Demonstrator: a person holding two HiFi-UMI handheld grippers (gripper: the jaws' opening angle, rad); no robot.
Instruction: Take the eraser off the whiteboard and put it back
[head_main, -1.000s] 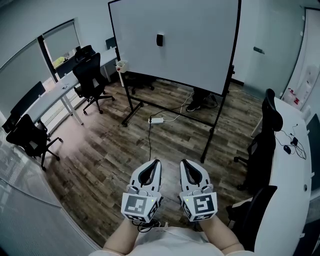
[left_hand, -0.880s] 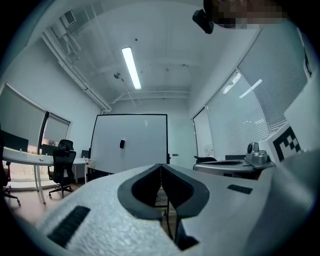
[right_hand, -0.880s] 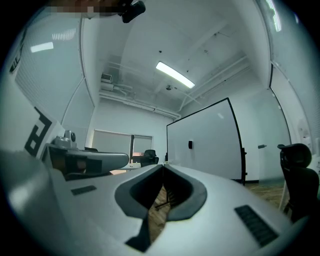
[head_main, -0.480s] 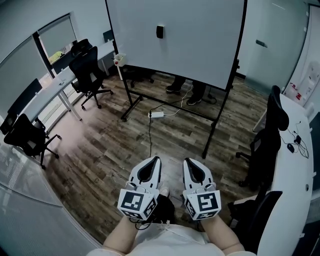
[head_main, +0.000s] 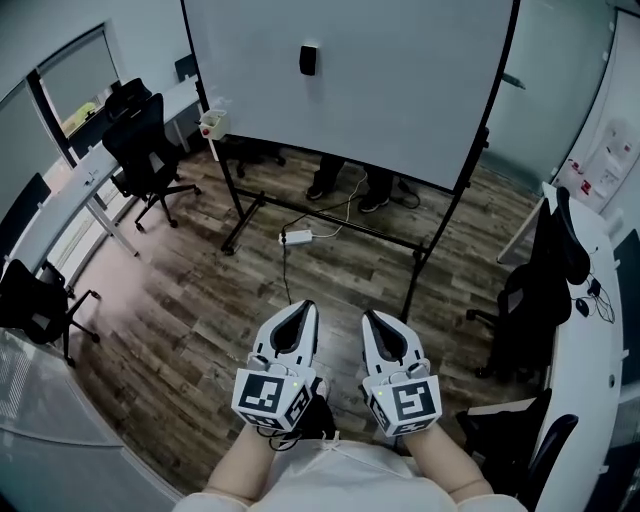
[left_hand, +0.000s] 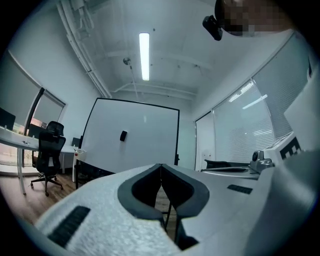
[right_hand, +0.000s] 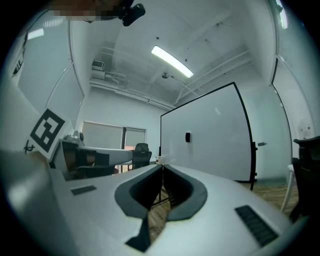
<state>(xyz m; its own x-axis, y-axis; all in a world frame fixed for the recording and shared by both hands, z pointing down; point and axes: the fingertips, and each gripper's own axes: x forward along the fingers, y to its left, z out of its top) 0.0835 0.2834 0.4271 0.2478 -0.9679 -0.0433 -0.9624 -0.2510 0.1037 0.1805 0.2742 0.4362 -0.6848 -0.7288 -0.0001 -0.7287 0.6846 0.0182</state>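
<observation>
Sitting on the whiteboard (head_main: 400, 90) at top centre of the frame, the eraser (head_main: 308, 59) is seen untouched — the left hand-held gripper (head_main: 300, 308) and right hand-held gripper (head_main: 372, 318) are seen pressed together, empty, at lower centre.

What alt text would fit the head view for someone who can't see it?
A black eraser sits high on a freestanding whiteboard across a wood floor. In the foreground the left gripper and right gripper point toward it side by side, both shut and empty.
</observation>
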